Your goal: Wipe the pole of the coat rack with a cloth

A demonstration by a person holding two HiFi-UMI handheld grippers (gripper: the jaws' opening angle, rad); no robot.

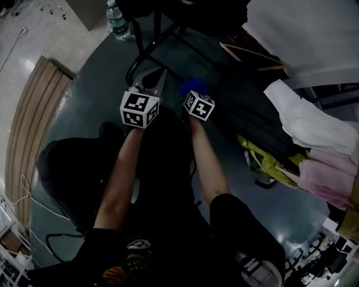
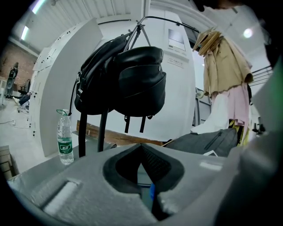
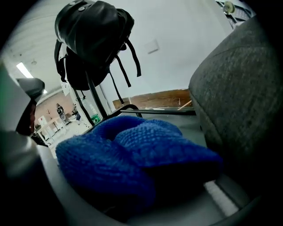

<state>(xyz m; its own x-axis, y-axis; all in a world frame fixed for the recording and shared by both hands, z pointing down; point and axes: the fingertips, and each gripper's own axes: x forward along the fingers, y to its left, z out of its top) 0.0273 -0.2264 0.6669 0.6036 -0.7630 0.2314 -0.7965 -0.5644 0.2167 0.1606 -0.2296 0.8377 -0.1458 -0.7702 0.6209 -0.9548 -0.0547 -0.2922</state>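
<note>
Cloth (image 3: 132, 154), blue knit, sits bunched and clamped in the right gripper (image 1: 194, 92), short of the coat rack pole (image 2: 82, 132). Pole is upright near the grey mat's (image 1: 95, 89) far edge, beside a water bottle (image 2: 64, 139), with a black backpack (image 2: 132, 79) hung on top. Left gripper (image 2: 141, 148) has its jaws together, nothing in them.

You stand in a big indoor hall used as a workspace: tall white panelled partition walls (image 2: 62, 79), strip ceiling lights (image 2: 37, 5), loose cables (image 1: 42, 10) on a pale glossy floor (image 1: 56, 33), and a black metal coat rack (image 2: 103, 132) carrying black backpacks (image 2: 137, 79).
</note>
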